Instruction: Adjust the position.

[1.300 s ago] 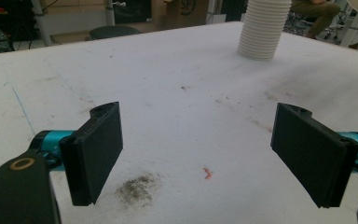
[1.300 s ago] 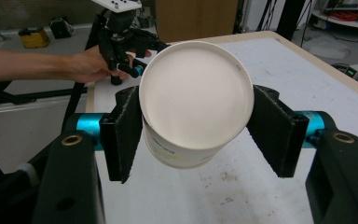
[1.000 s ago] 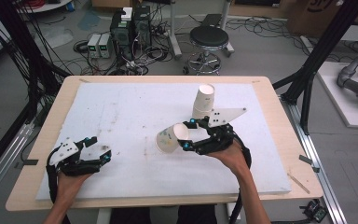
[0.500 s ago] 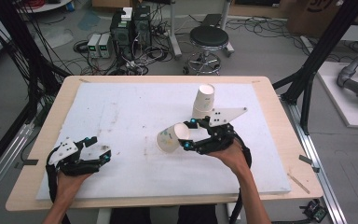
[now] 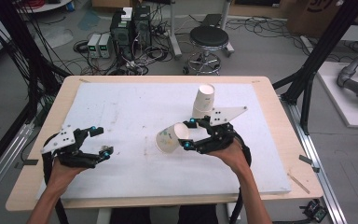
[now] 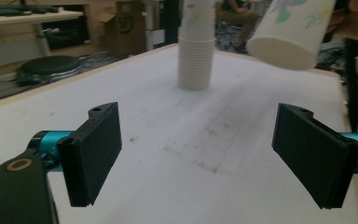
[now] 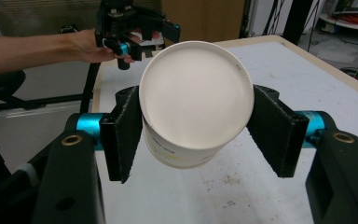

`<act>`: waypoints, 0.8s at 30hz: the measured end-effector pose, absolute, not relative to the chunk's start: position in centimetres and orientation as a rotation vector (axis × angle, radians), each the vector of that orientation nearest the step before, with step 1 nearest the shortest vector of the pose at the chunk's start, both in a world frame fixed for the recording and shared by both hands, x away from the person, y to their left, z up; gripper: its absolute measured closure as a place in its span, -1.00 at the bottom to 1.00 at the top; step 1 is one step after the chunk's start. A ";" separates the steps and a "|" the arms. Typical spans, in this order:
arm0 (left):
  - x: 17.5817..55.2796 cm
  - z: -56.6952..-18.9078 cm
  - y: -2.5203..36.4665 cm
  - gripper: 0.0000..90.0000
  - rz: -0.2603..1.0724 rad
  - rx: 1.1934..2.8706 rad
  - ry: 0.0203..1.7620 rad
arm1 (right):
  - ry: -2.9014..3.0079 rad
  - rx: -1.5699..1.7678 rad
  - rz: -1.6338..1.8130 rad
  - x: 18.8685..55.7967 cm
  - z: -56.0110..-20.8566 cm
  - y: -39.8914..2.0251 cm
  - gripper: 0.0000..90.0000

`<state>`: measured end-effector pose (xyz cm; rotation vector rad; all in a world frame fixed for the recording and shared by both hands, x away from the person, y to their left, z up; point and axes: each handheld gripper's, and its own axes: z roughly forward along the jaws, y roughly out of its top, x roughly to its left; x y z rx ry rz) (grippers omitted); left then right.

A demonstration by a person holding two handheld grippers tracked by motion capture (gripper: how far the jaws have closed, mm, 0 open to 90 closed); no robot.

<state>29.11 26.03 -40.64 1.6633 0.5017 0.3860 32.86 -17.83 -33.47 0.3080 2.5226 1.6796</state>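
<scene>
The right gripper [image 5: 189, 134] clamps a paper cup [image 5: 171, 137] above the white surface [image 5: 121, 112], lying sideways, mouth pointing left toward the left gripper [image 5: 100, 141], whose jaws gape empty.

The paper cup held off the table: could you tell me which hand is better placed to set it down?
Right: its gripper already clamps the paper cup; the left gripper is open and apart.
</scene>
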 end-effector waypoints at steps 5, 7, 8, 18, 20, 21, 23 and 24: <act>29.8 -38.5 23.8 -0.65 0.318 1.701 0.387 | 2.526 0.295 1.694 32.7 -33.3 -17.8 -0.17; 30.0 -38.1 22.6 -0.66 0.292 1.714 0.351 | 2.524 0.292 1.698 32.7 -33.2 -17.8 -0.17; 30.1 -37.9 22.0 -0.66 0.279 1.716 0.332 | 2.520 0.278 1.699 32.7 -33.2 -17.8 -0.17; 31.0 -37.3 17.4 -0.67 0.205 1.712 0.231 | 2.540 0.250 1.715 32.5 -33.2 -17.5 -0.17; 31.2 -37.2 16.4 -0.67 0.186 1.712 0.212 | 2.540 0.236 1.715 32.5 -33.1 -17.4 -0.17; 31.2 -37.2 16.0 -0.67 0.178 1.717 0.202 | 2.542 0.233 1.719 32.5 -33.1 -17.4 -0.17; 31.3 -37.1 15.0 -0.67 0.162 1.722 0.185 | 2.540 0.225 1.726 32.4 -33.0 -17.3 -0.17; 31.4 -37.1 14.5 -0.67 0.153 1.724 0.175 | 2.544 0.222 1.726 32.4 -33.0 -17.3 -0.17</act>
